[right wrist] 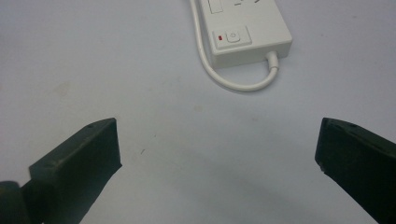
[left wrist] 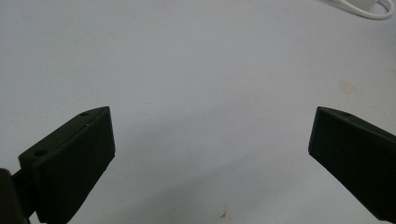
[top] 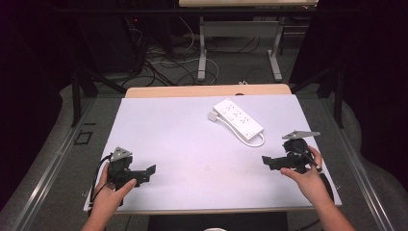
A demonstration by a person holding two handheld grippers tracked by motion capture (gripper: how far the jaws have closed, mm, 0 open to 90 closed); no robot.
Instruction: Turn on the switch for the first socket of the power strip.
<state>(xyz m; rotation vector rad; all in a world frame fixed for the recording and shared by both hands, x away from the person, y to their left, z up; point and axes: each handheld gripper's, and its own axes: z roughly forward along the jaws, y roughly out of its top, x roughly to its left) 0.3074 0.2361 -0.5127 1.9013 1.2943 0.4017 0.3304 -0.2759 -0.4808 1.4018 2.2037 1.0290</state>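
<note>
White matte tabletop [top: 183, 144] spans mid-frame in the high view, with a wooden strip along its far edge and dark floor, cables and grey desk legs beyond. My left hand [top: 109, 192] enters at lower left and holds my left gripper [top: 149, 173] low over the sheet, jaws wide apart and empty, pointing toward the frame's right. My right hand [top: 308, 180] at lower right holds my right gripper [top: 267, 161] level, jaws wide apart and empty, aimed left. Upper right of centre lies a white rectangular plastic power strip [top: 239, 119], its white cable [top: 257, 142] looping at the near end; a small white cube-shaped plug [top: 211, 116] sits at its far end. Bare tabletop separates both grippers from it.
</note>
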